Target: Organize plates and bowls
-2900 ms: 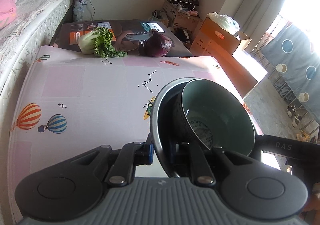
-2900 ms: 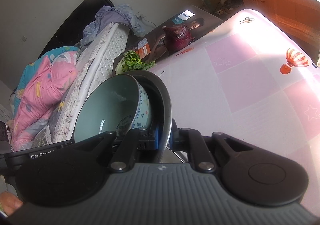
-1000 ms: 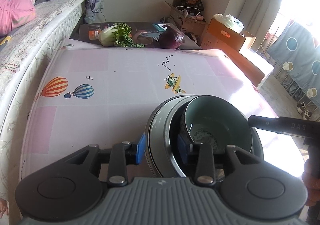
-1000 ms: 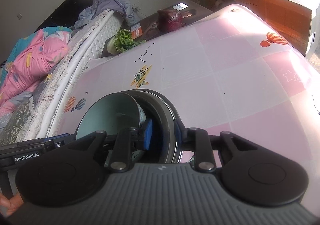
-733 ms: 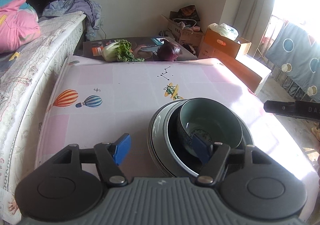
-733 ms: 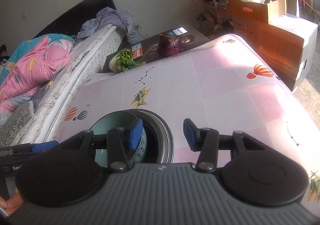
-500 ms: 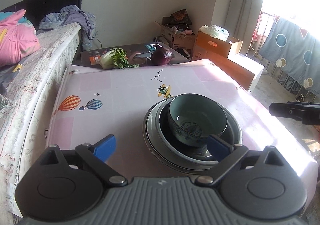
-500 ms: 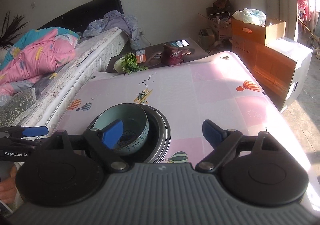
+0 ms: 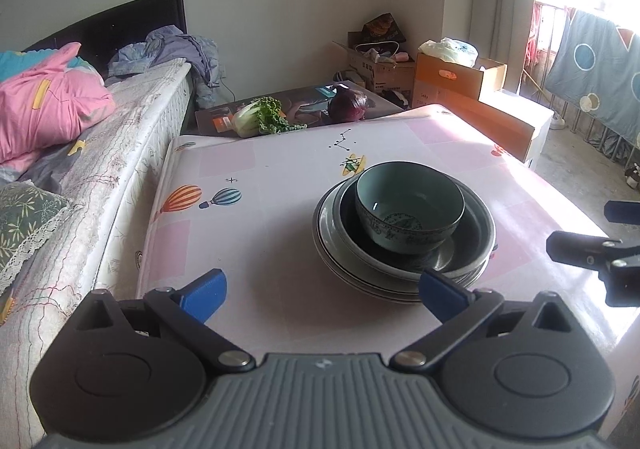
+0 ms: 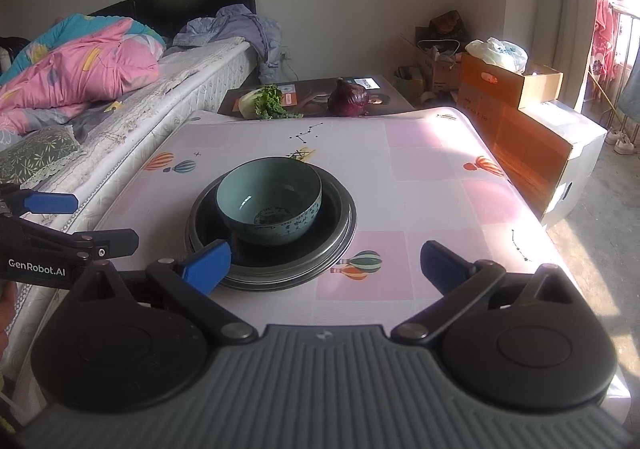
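Both tools are off the load. We read the left gripper (image 9: 322, 291) as spread wide with nothing between its blue pads (image 9: 204, 294); the right gripper (image 10: 324, 263) likewise, empty. Both sets of jaws have just been opening, and neither touches the crockery now. In the left wrist view the right pad overlaps the near rim of the stack, but we judge that as line of sight, not contact.

Where the task's things are: the stack of plates (image 9: 404, 245) sits flat on the table (image 9: 272, 233), toward its near half and well clear of every edge. The bowl (image 9: 409, 205) stands upright on top, inside the rim of the uppermost dish and a little off centre, toward the far left of the stack.

Why so, in our judgement: the widest pieces at the bottom and the bowl nested on top give a stable pile, and a grip from each side would suit carrying it level. With both tools wide and clear, the set-down looks complete.

Containers and contents: the bowl is empty; only a printed pattern shows on its floor. The top dish holds the bowl alone. We cannot count the plates with certainty.

Beyond the far edge lie a leafy cabbage (image 10: 262, 101) and a red cabbage (image 10: 349, 97) on a flat box (image 9: 304, 109), apart from the table.
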`<state>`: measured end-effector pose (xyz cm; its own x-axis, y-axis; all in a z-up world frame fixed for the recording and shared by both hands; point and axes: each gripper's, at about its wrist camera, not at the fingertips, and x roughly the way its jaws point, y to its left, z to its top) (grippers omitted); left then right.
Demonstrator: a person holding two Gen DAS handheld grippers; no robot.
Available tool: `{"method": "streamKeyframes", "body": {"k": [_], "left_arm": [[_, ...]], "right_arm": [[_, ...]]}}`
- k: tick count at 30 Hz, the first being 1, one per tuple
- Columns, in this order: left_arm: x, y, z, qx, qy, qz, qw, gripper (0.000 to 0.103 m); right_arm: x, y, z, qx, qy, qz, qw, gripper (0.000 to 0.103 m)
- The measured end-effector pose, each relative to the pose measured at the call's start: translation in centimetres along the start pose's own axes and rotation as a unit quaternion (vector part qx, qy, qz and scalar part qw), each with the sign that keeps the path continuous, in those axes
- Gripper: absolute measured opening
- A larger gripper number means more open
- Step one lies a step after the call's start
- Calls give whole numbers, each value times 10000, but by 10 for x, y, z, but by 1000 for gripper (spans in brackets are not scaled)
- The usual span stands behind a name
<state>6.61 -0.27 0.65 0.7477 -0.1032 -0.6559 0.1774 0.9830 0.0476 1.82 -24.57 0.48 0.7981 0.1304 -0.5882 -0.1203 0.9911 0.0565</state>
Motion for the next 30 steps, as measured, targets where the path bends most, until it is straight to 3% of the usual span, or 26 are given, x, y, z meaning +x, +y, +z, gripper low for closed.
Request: {"method": "streamKeyframes", "body": {"k": [3, 9, 14, 30], "left_arm": [[4, 0, -3, -15, 168, 254, 9995, 103], [19, 10, -10, -602, 648, 116, 9960, 103], [31, 7, -16, -600, 988, 290, 9929, 103], [36, 5, -9, -609, 1157, 480, 9903, 103]], "right_arm": [[3, 4, -5, 112, 60, -40, 9999, 102], [22, 5, -10, 532, 492, 217, 9971, 102], [40, 7, -11, 727, 793, 370, 9935, 102], [66, 18, -11, 546, 1039, 269, 9927, 102]]}}
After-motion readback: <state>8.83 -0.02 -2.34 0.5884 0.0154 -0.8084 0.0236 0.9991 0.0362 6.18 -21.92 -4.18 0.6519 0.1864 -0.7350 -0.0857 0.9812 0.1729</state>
